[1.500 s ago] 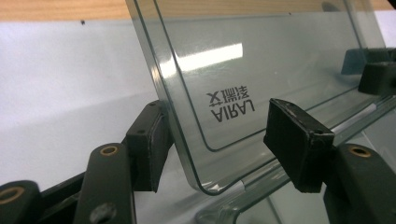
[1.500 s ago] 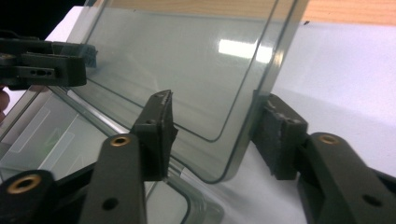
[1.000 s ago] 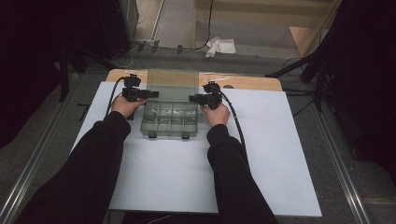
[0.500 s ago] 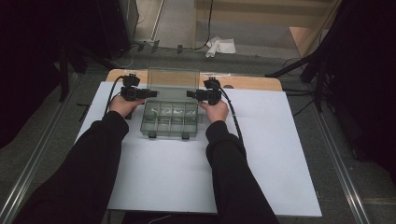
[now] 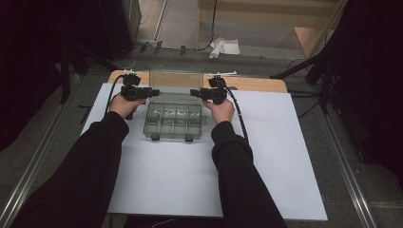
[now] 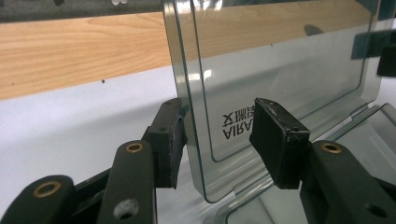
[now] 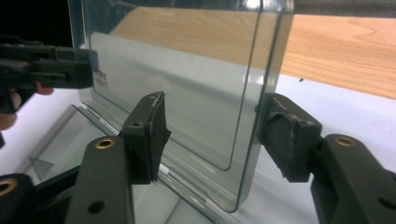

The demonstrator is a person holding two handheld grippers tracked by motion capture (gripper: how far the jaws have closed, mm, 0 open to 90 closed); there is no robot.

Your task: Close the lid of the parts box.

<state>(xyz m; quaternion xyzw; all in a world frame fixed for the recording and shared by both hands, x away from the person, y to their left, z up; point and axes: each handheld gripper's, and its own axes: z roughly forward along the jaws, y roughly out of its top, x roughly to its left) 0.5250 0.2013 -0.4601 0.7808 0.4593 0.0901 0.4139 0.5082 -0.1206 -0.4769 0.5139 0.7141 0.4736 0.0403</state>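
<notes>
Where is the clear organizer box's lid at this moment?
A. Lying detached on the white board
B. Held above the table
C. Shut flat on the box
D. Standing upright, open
D: the lid stands upright behind the compartments, its edges between the jaws of the left gripper and the right gripper.

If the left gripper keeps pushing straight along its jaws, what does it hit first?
Probably nothing at once: the left gripper straddles the upright clear lid. Farther along, the right gripper looks first in line, though depth is unclear.
</notes>
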